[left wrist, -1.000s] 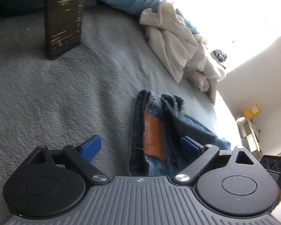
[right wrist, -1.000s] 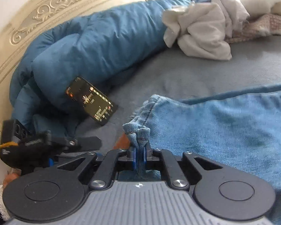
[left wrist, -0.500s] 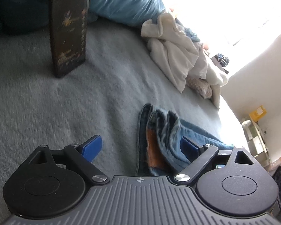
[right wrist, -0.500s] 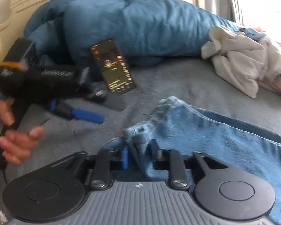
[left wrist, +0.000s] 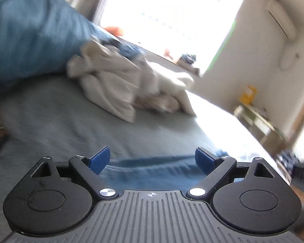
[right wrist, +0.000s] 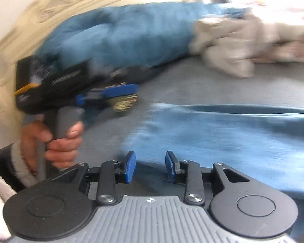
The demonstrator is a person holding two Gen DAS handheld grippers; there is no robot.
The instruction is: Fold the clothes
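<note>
On the grey bed [left wrist: 50, 121] the jeans [right wrist: 233, 137] lie at three o'clock of the right tongs [right wrist: 150, 166], whose jaws are opening on nothing, while the left tongs [left wrist: 152, 160] gape wide and empty above them.

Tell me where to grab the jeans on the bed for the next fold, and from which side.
Probably take the jeans by the near end edge, coming in low from the right tool side. The denim lies flat on the grey bedcover, so only an edge offers a pinchable lip. The tool's jaws are opening, nothing between them.
</note>
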